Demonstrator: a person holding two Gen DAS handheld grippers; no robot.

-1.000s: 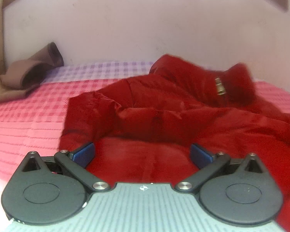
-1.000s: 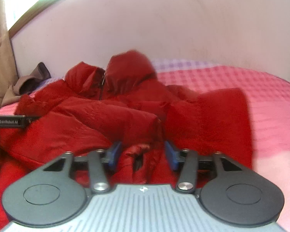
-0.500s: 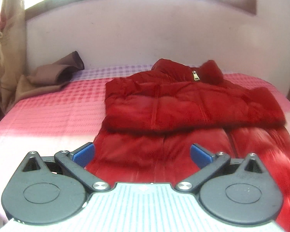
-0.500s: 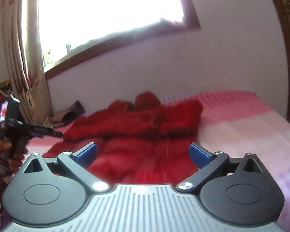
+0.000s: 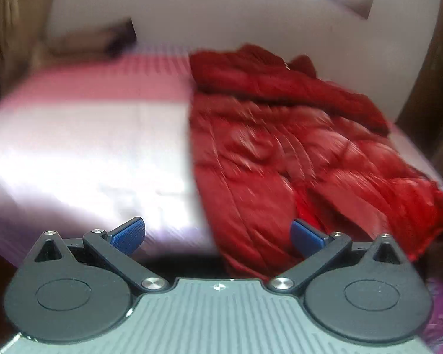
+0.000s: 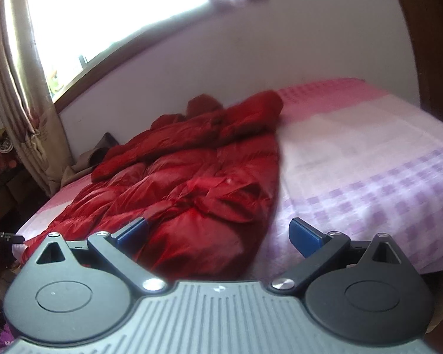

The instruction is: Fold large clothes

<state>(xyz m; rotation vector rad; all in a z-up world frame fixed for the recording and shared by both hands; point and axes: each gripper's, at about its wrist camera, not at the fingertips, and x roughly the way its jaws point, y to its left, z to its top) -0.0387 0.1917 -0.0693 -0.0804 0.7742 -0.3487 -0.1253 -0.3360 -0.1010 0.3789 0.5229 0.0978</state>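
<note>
Left wrist view puts the red puffer jacket (image 5: pixel 295 153) lengthwise on the pink checked bed (image 5: pixel 97 124), collar end toward the far wall (image 5: pixel 221 11) and hem at the near edge, with both sleeves apparently laid across the chest. Your left gripper (image 5: pixel 217 233) hangs off the foot of the bed with its jaws spread wide and nothing between them; the right gripper (image 6: pixel 218 231) is in the same state, wide apart and empty, held back from the hem and aimed up the bed.

The next fold looks to be hem to collar, so bring each gripper down to one hem corner, left on the corner nearest the bare sheet, right on the corner by the purple checks. Bite through all the padded layers, because a slippery shell will slide out of a shallow pinch. Lift both corners level and carry them together, so the fold line stays straight across the body. Your wrists sit roughly level, tilted slightly downward; the left view is smeared, so fine detail at the hem is unclear
</note>
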